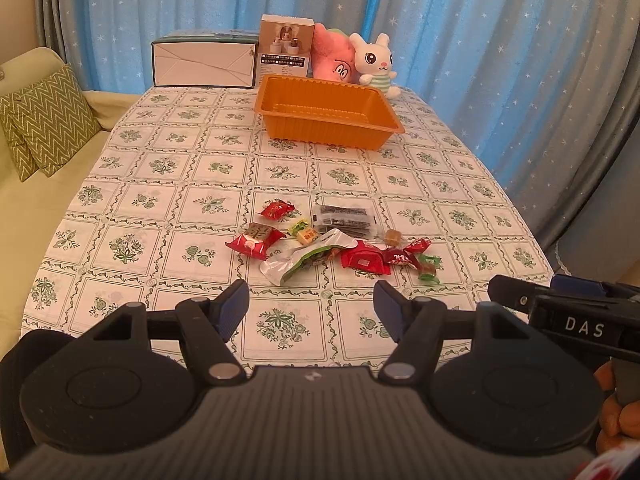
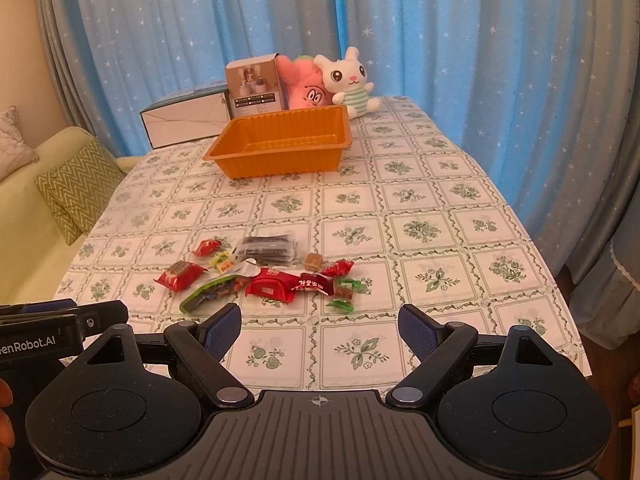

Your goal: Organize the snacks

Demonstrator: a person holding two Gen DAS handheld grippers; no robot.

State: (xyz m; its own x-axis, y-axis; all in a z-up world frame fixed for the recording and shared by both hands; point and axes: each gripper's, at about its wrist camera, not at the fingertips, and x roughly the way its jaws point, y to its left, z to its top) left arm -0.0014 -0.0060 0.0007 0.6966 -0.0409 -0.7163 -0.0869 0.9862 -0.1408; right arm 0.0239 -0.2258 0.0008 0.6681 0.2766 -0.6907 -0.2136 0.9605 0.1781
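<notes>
Several wrapped snacks lie in a loose pile on the tablecloth: red packets (image 1: pixel 253 243) (image 2: pixel 179 276), a dark seaweed pack (image 1: pixel 347 220) (image 2: pixel 267 249), a silver-green pouch (image 1: pixel 308 258) (image 2: pixel 212 292) and small candies (image 1: pixel 428 266) (image 2: pixel 345 294). An empty orange tray (image 1: pixel 320 130) (image 2: pixel 276 162) stands farther back. My left gripper (image 1: pixel 311 308) hovers open just short of the pile, nothing between its fingers. My right gripper (image 2: pixel 320 330) is open too, near the table's front edge, below the pile.
At the table's far end stand a white box (image 1: pixel 204 65) (image 2: pixel 184 122), a small carton (image 1: pixel 285 46) (image 2: pixel 254 86) and two plush toys (image 1: pixel 374 62) (image 2: pixel 346 80). A sofa with a green cushion (image 1: pixel 46 120) (image 2: pixel 78 188) is at left. Blue curtains hang behind.
</notes>
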